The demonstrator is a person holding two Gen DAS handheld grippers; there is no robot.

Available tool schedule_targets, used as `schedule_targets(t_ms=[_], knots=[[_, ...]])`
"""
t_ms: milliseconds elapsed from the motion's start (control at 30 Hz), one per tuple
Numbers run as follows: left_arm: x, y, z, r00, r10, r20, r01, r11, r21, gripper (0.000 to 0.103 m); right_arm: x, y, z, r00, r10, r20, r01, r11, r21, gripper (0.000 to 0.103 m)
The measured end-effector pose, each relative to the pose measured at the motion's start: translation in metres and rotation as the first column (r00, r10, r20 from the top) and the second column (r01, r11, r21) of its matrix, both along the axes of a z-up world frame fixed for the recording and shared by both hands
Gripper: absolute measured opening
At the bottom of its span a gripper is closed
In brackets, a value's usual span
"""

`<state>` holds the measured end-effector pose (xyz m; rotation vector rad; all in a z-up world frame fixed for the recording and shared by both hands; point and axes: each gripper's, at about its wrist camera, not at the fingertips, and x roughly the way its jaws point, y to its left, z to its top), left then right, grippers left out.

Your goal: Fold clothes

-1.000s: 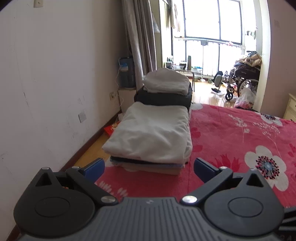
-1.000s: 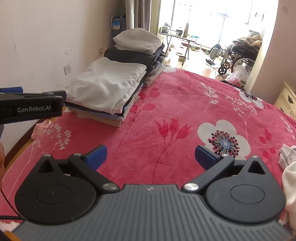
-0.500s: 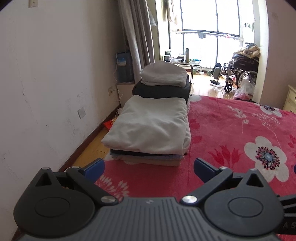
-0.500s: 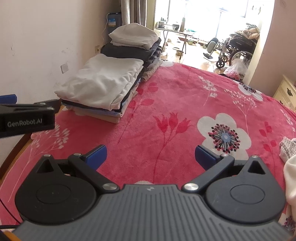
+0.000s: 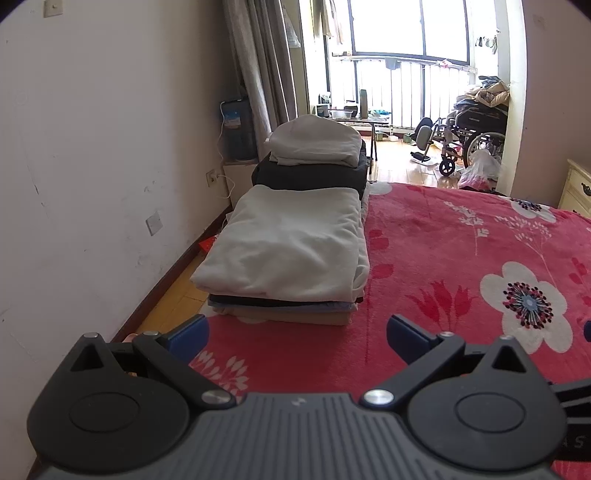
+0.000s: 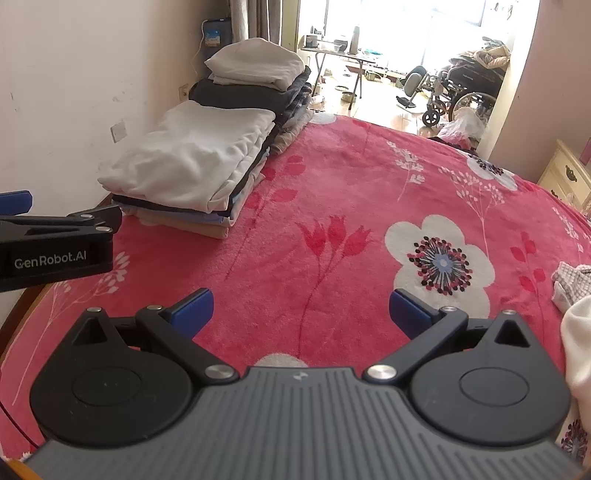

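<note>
The blanket (image 6: 332,206) is red-pink with white flowers, dark speckled centres and red tulips. At the frame's left, the near stack (image 6: 192,162) is white on top, with dark, pale blue and beige layers below. The far stack (image 6: 255,79), upper left, is white over black. Both grippers have black bodies and blue fingertips (image 5: 188,332).

Bright daylight from blown-out window (image 5: 406,29); soft shadows; sharp focus; fisheye bending, dark corners at edges.
</note>
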<state>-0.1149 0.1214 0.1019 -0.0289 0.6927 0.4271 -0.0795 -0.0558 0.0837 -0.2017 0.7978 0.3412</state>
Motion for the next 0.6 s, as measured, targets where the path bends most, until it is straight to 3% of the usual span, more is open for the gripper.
schedule_targets(t_ms=[600], knots=[[0.0029, -0.0006, -0.0009, 1.0, -0.007, -0.007, 0.007, 1.0, -0.01, 0.103, 0.0013, -0.0018, -0.003, 1.0, -0.004, -0.025, 0.004, 1.0, -0.006, 0.102]])
